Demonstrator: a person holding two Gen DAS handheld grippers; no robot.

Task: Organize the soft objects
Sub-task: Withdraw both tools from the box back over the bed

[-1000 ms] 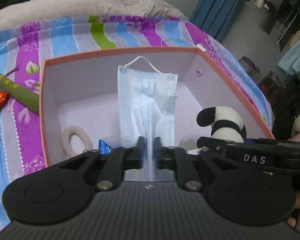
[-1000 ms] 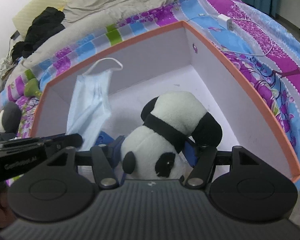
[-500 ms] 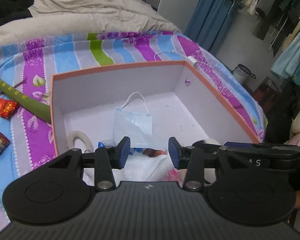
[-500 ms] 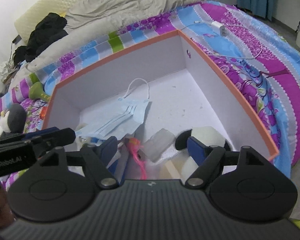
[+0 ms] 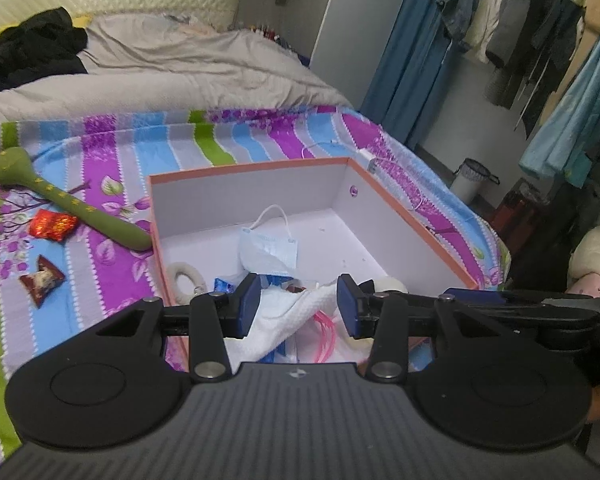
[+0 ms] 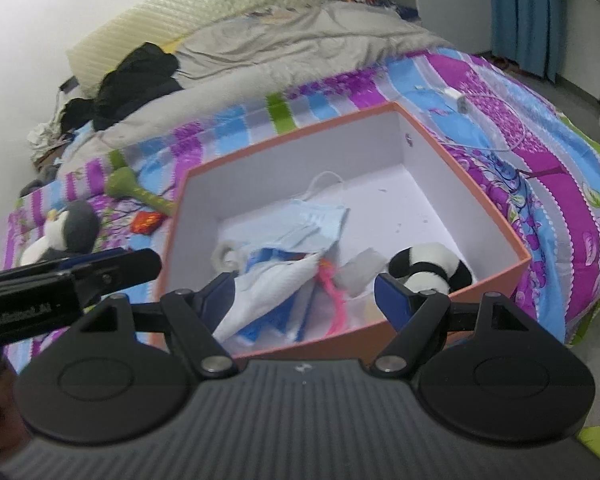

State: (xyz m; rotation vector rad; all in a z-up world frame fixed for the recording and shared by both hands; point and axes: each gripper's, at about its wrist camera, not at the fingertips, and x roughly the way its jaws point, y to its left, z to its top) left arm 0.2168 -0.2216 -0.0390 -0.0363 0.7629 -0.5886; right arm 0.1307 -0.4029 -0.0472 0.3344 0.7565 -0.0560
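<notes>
Both grippers hang empty above the box: left gripper part-spread, right gripper wide. Inside lie the mask, panda and towel. Box sits on the bed.

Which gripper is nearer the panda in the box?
Right. The right gripper hangs over the box's near edge, one finger just beside the panda. The left gripper is further over, above the white cloth.
</notes>
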